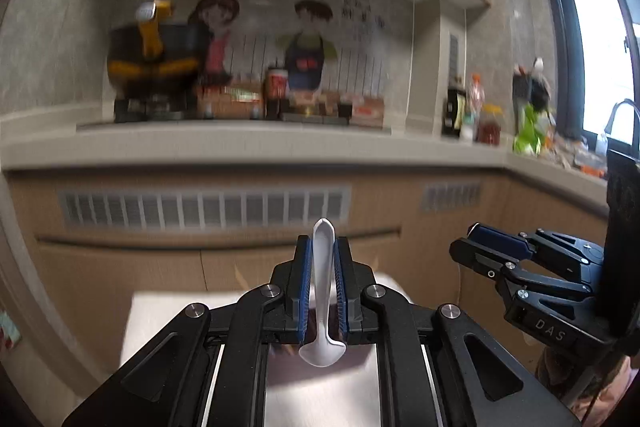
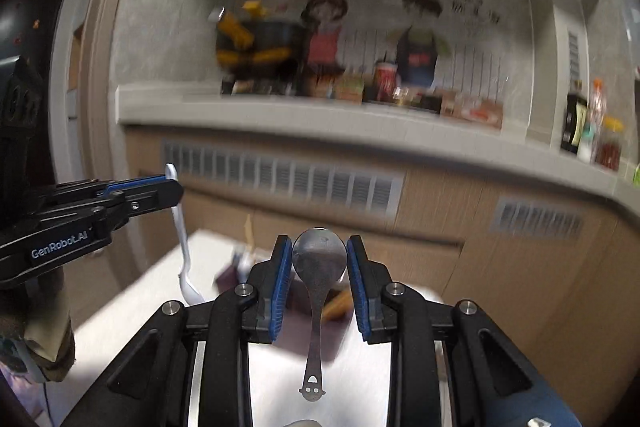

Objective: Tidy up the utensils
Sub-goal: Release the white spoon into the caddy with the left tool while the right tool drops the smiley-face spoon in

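Blurred background, left claw (image 1: 323, 247) clamps white spoon (image 1: 322, 291) handle, right claw (image 2: 319, 259) grips metal spoon (image 2: 318, 267) bowl, handle toward camera

Beyond the jaws runs a pale countertop (image 1: 248, 141) over wood-grain cabinet fronts (image 1: 120, 267) with slatted vents (image 1: 204, 207). Behind it, a grey wall carries a cartoon mural (image 1: 304, 39) of two figures. Far right of the jaws, daylight fills a dark-framed window (image 1: 596, 39). Bottles (image 2: 576, 123) stand on the counter.
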Tool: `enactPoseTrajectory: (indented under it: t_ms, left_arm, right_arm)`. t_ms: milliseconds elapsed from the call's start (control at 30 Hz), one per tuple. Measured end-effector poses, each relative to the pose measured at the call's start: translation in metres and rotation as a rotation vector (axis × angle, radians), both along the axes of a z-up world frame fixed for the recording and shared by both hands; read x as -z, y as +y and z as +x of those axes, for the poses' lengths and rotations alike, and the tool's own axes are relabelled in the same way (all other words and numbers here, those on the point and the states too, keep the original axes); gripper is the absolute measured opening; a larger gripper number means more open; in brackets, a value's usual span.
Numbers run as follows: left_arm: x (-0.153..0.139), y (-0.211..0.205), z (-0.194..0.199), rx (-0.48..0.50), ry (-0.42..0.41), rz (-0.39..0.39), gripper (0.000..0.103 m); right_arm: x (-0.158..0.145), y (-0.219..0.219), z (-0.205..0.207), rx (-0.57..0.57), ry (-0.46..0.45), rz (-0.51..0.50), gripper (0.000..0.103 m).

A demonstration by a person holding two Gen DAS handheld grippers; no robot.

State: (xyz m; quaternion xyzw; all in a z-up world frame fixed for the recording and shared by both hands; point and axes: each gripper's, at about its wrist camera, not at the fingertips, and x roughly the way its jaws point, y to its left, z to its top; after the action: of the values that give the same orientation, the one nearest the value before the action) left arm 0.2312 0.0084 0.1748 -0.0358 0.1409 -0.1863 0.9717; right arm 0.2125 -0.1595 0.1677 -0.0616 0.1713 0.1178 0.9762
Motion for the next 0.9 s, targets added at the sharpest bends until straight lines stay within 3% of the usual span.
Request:
enactPoseTrajectory:
  t_ms: [133,300,700,900]
  left_arm:
    - [-0.017,0.005,0.024,-0.008,-0.037,-0.004,0.012]
    - [-0.005,0.011,0.059,-0.004,0.000,-0.027,0.012]
    - [0.073,0.008,0.122,-0.003,0.183,-0.029,0.012]
    - [0.113,0.003,0.137,0.005,0.280,-0.031,0.012]
  right_arm:
    - [-0.024,-0.004,0.031,0.007,-0.016,0.025,0.026]
    - [-0.023,0.001,0.064,0.017,-0.004,0.033,0.026]
    - [0.045,0.018,0.125,0.041,0.067,0.023,0.026]
    - [0.087,0.018,0.150,0.039,0.180,0.042,0.026]
